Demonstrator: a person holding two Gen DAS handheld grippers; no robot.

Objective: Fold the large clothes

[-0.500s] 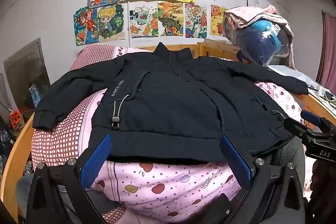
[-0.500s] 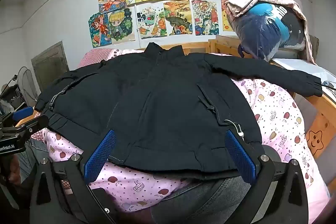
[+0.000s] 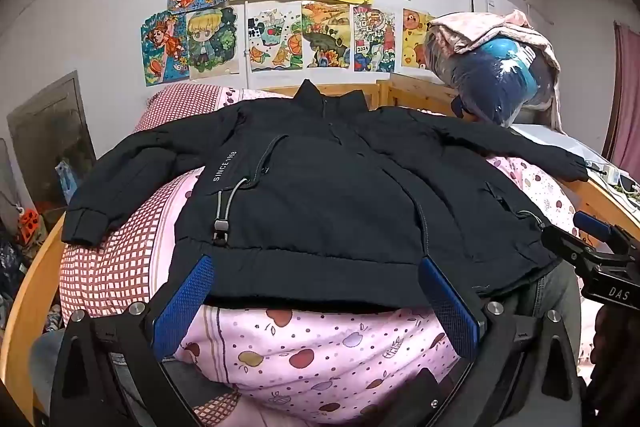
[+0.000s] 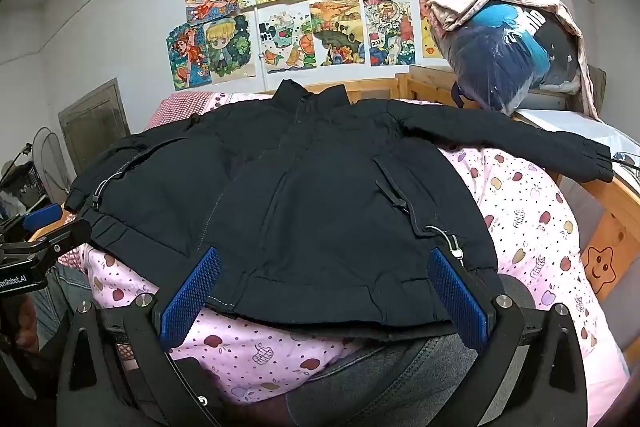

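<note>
- Lying spread flat on the pink quilt (image 3: 320, 359), sleeves out, is the black jacket (image 3: 320, 195).
- Left gripper (image 3: 316, 291) is hovering agape at its hem.
- Right gripper (image 4: 324, 287) is gaping likewise, empty.

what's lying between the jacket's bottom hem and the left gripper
Only the pink fruit-print quilt: the left wrist view shows it bare between the black jacket hem and the open left gripper.
</note>
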